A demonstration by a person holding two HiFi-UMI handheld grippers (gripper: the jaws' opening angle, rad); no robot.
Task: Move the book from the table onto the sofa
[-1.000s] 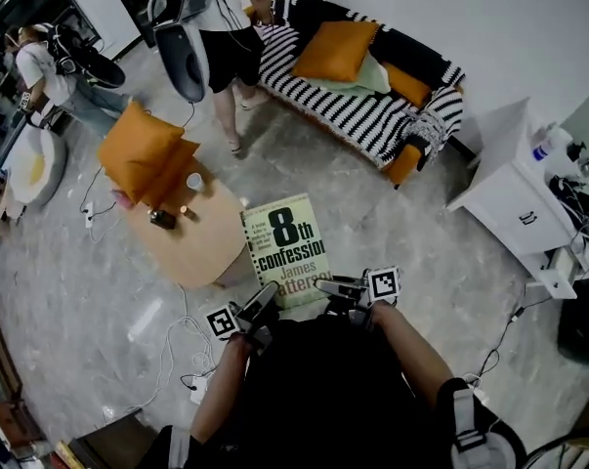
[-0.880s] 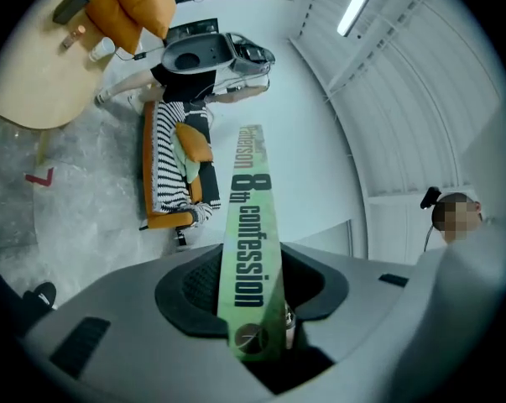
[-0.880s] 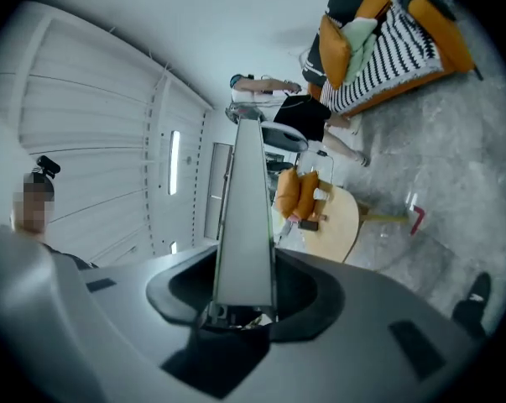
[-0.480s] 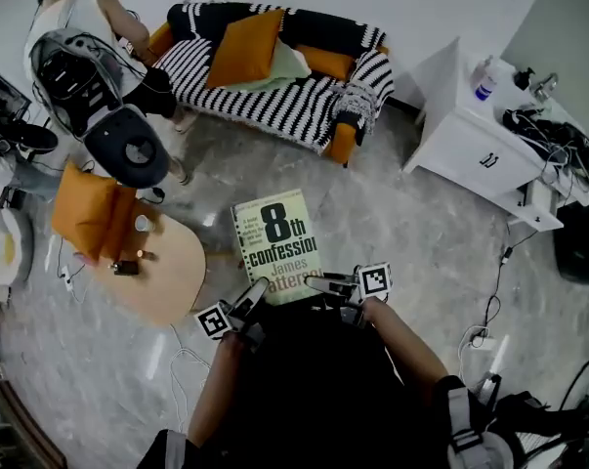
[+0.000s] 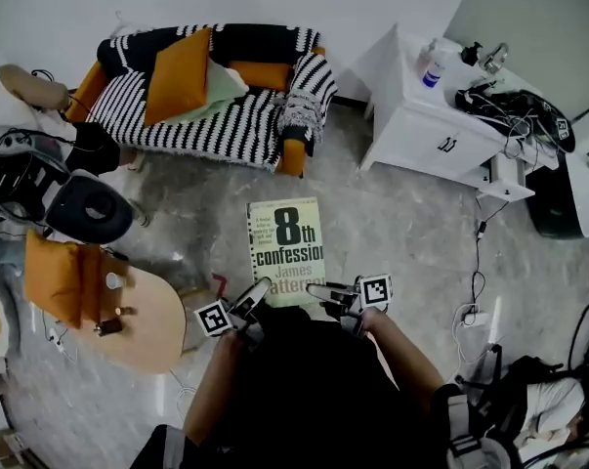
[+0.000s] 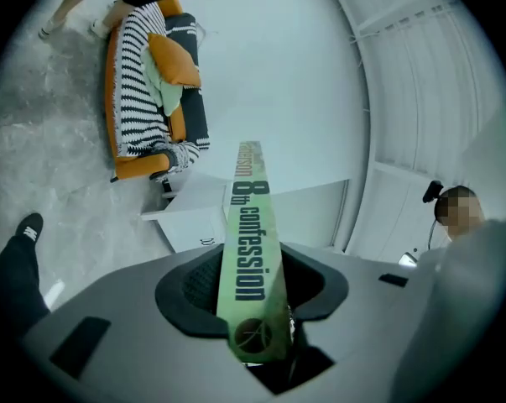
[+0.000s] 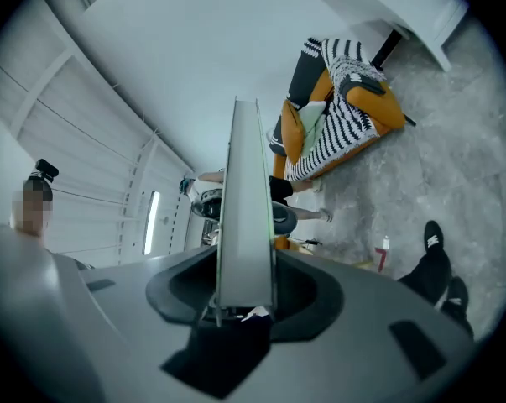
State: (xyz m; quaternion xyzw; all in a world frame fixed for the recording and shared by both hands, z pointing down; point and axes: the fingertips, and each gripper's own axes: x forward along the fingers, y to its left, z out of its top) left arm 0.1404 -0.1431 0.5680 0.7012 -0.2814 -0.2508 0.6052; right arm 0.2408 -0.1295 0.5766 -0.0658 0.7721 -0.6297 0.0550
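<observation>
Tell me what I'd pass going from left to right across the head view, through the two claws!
Round wooden table → left claw → book, gripped by both claws → right claw → white cabinet. The striped sofa spreads too wide to place in the order.

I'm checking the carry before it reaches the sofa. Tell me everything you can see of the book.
The book is a closed paperback with a pale green cover bearing dark lettering, "8th confession"; the spine repeats it. It is held flat, cover up, above the grey floor, short of the striped sofa. The left gripper clamps its spine side and the right gripper its page-edge side, both at the near end.
</observation>
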